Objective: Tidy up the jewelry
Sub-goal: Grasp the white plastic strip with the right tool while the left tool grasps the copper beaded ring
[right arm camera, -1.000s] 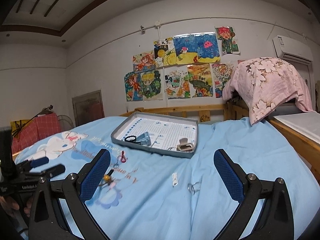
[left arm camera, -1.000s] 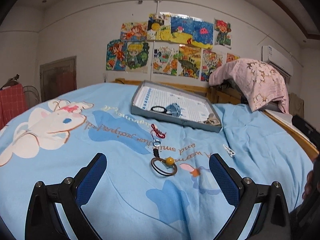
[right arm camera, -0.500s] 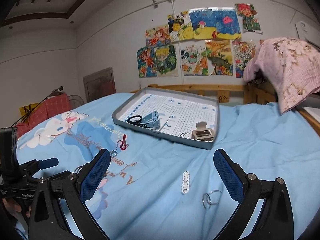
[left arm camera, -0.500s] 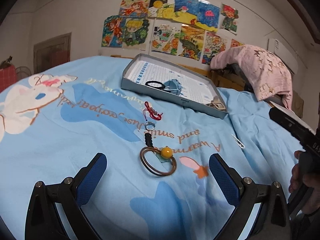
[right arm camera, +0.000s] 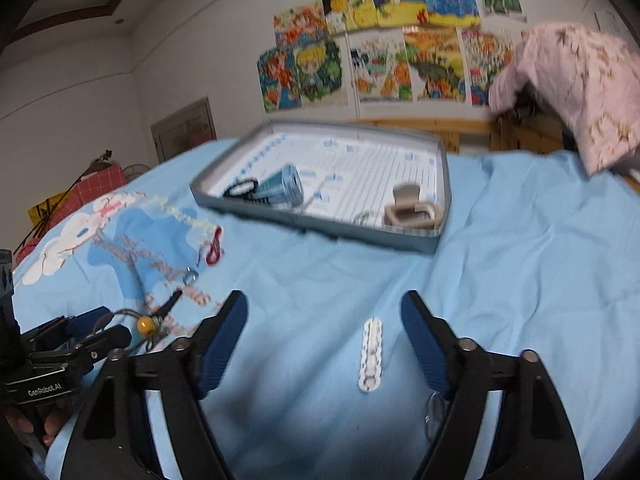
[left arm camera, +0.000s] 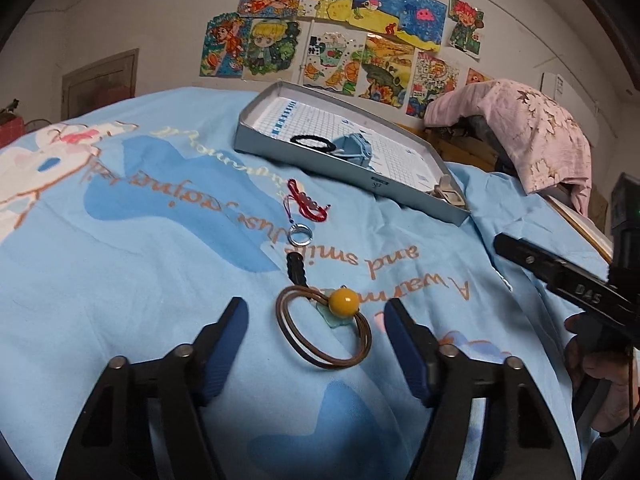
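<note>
left tool: jaws wide, empty, flanking brown cord bracelet on bed | right tool: jaws wide, empty, around white chain | grey tray toward bed's far edge

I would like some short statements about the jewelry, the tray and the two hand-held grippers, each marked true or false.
1. The left hand-held gripper is open around the brown bangle with the yellow bead. True.
2. The right hand-held gripper holds the white bracelet. False: it is open, and the bracelet lies on the sheet between its fingers.
3. The gray tray is empty. False: a black ring-shaped item and other things lie in it.
4. The red cord lies on the blue sheet, outside the tray. True.
</note>
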